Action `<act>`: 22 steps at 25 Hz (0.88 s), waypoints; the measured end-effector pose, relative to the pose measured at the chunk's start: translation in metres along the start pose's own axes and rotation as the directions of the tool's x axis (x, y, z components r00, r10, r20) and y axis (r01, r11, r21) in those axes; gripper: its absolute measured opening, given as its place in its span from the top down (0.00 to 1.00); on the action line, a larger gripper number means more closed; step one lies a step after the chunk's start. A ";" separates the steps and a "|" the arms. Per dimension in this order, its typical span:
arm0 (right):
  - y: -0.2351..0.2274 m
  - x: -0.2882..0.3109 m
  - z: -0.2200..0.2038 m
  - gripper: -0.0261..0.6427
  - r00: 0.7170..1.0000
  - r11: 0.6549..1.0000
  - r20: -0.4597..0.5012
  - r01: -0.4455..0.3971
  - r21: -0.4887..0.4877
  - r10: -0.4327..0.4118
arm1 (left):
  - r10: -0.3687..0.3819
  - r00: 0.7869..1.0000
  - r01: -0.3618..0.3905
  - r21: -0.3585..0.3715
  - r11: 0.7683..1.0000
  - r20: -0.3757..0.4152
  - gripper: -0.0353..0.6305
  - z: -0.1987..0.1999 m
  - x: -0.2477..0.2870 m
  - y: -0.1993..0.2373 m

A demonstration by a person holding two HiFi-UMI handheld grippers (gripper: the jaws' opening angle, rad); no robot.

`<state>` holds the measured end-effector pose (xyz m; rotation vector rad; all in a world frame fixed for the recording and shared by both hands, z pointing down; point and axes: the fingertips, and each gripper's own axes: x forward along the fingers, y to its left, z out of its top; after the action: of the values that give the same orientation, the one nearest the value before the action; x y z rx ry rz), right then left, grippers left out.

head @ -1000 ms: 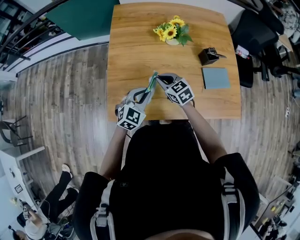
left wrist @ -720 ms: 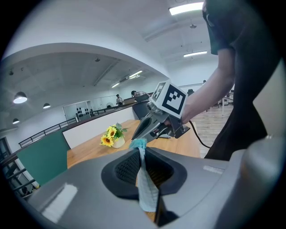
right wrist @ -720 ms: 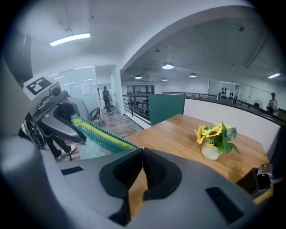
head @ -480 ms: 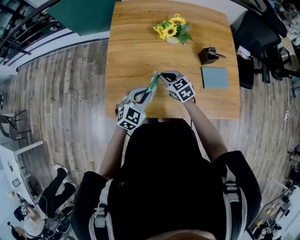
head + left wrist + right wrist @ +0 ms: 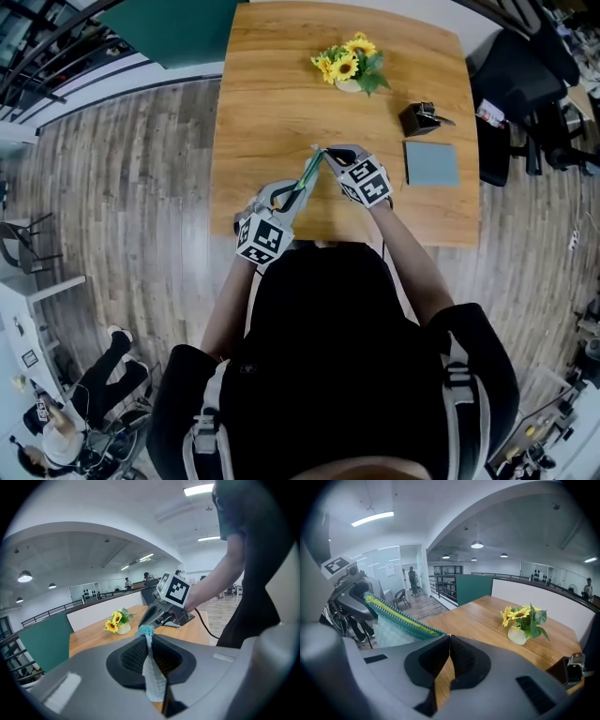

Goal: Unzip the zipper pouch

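Zipper pouch (image 5: 307,173) edge-up, long axis slanting from left gripper (image 5: 292,195) to right gripper (image 5: 324,152)

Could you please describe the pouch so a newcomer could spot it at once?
Start at the near edge of the wooden table. There the left gripper and the right gripper pinch the pouch between them, off the tabletop. Unlike the sunflowers, black box and grey pad, it is teal mesh with a yellow-green zip.
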<state>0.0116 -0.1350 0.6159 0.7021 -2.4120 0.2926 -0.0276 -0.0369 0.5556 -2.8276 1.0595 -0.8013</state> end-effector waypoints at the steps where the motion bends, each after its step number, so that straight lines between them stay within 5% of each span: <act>1: -0.001 0.001 0.000 0.95 1.000 1.000 -0.002 0.000 -0.002 0.000 | 0.001 1.000 -0.001 0.000 1.000 0.001 0.91 0.000 0.001 0.000; 22: -0.029 -0.001 -0.017 0.95 0.999 1.000 -0.028 0.017 0.023 -0.017 | 0.019 1.000 -0.017 -0.065 0.998 0.020 0.91 0.008 0.013 -0.007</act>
<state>0.0361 -0.1527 0.6299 0.7237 -2.3786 0.3218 -0.0116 -0.0411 0.5558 -2.8686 1.1268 -0.7487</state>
